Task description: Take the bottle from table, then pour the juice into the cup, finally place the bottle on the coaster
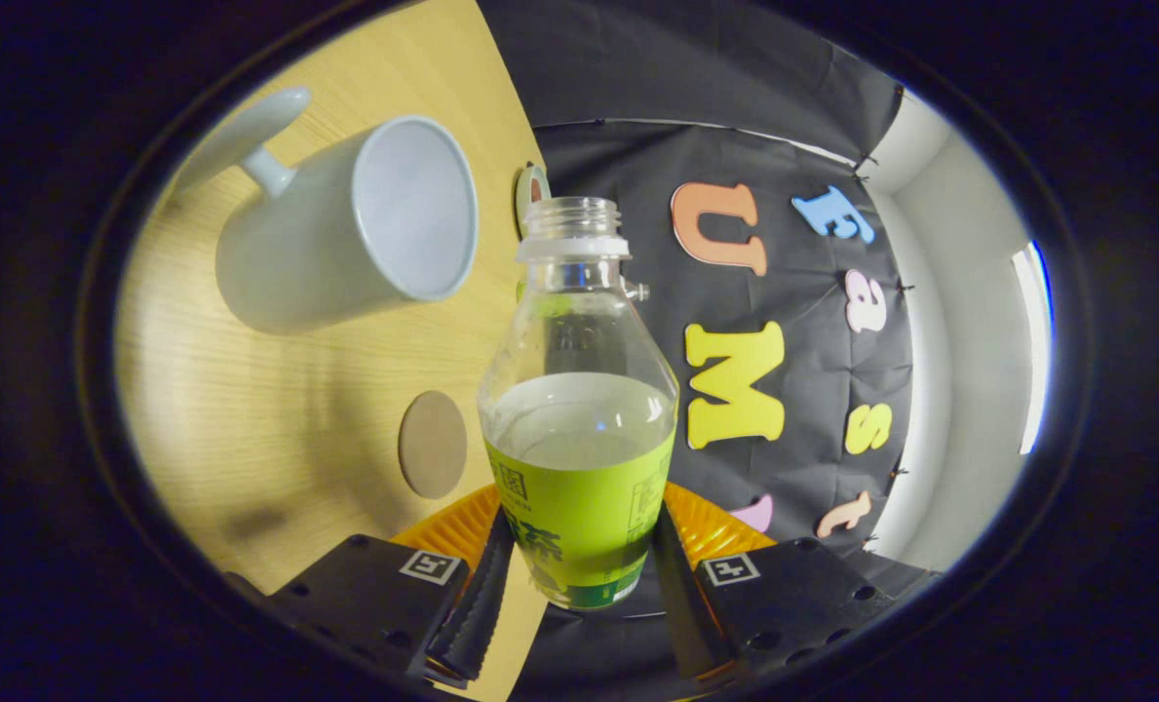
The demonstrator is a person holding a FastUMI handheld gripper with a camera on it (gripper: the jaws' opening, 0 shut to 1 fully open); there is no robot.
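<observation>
White ceramic mug furthest left, on the pale wooden tabletop, handle pointing away from the bottle, open mouth turned toward it. Inside of the mug bare and white as far as visible. Whole scene rolled sideways, tabletop filling the left half, booth wall the right. Round brown coaster next, lying flat on the wood between the mug and the bottle's lower body, bare, close beside the bottle. Small roll of tape further back at the table's edge, just behind the bottle's neck. Clear plastic juice bottle in the middle, cap off, open neck pointing away from the fingers, pale liquid up to roughly the top of the green label. Gripper clamped on the bottle, left finger and right finger pressing on either side of the labelled lower body, gap between them no wider than the bottle. Black cloth wall to the right, white booth panel beyond it.
</observation>
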